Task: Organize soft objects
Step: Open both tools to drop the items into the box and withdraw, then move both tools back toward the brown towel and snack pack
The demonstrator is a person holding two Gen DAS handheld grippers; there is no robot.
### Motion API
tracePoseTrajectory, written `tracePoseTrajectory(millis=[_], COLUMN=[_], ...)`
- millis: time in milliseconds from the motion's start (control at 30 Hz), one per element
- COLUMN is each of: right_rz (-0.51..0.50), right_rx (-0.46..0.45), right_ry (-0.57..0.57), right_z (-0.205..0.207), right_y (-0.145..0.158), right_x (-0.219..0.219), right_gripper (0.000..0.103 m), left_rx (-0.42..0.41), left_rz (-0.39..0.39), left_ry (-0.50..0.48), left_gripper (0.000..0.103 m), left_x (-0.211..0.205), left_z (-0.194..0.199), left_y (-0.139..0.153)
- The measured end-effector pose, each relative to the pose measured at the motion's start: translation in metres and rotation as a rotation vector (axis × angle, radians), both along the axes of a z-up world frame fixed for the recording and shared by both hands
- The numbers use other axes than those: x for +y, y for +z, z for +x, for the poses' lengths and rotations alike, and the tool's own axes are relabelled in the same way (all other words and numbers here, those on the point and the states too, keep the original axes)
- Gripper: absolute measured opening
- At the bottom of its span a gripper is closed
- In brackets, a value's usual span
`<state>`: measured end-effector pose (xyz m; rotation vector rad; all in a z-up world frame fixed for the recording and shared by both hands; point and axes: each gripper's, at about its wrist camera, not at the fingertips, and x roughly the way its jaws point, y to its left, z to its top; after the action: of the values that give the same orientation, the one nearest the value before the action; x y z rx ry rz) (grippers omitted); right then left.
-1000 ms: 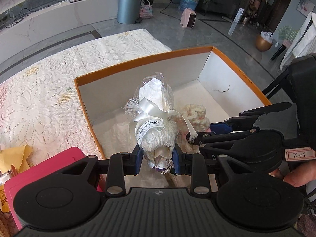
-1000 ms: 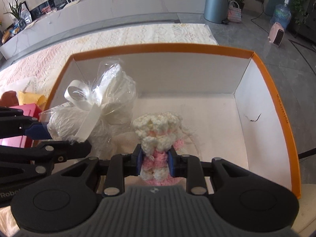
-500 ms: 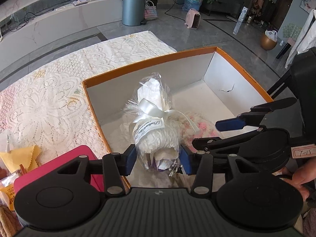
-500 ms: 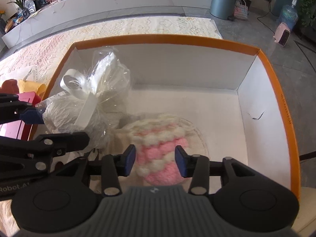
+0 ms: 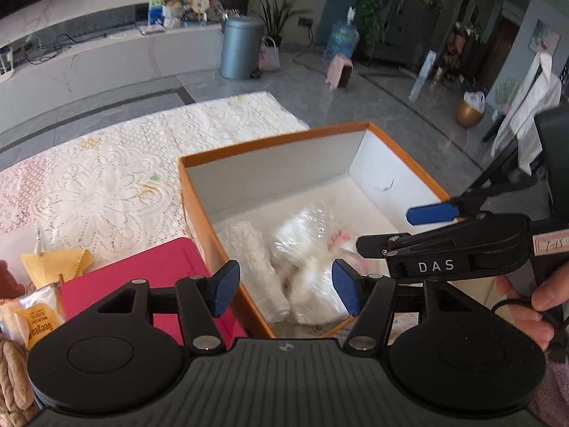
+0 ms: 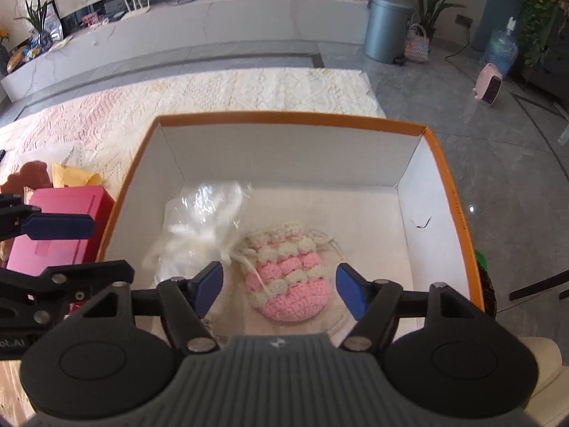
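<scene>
Lace cloth (image 6: 220,106) on grey-tiled floor (image 6: 498,149) — both grippers' fingers (image 5: 224,293) released, just widened.

Our left gripper (image 5: 286,293) is matte black plastic with a ribbed housing, two round discs, silver screws and blue-padded fingers (image 5: 224,292). Our right gripper (image 6: 279,288) matches it; beside the orange box (image 5: 270,146) its side reads "DAS" and carries a handwritten label.
</scene>
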<state>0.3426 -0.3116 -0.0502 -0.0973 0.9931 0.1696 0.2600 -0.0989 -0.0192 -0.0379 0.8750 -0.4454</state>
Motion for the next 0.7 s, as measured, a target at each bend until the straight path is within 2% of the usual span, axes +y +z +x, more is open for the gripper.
tracePoseTrajectory(millis=[67, 233, 467, 700], right_rz=[0.011, 0.072, 0.135, 0.179], right_rx=[-0.045, -0.166, -0.302, -0.380], right_ry=[-0.018, -0.049, -0.039, 0.018], right_z=[-0.013, -0.057, -0.112, -0.155], right_y=[0.005, 0.011, 0.006, 0.001], right_x=[0.003, 0.023, 0.069, 0.122], right_gripper=[0.076, 0.077, 0.077, 0.077], left_rx=[-0.031, -0.122, -0.221, -0.230], left_rz=[-0.033, -0.077, -0.039, 0.002], left_ry=[0.021, 0.095, 0.206, 0.301], left_gripper=[0.070, 0.070, 0.070, 0.070], left_x=[0.011, 0.038, 0.076, 0.115], left_z=[-0.013, -0.051, -0.103, -0.135], left_y=[0.004, 0.005, 0.001, -0.008])
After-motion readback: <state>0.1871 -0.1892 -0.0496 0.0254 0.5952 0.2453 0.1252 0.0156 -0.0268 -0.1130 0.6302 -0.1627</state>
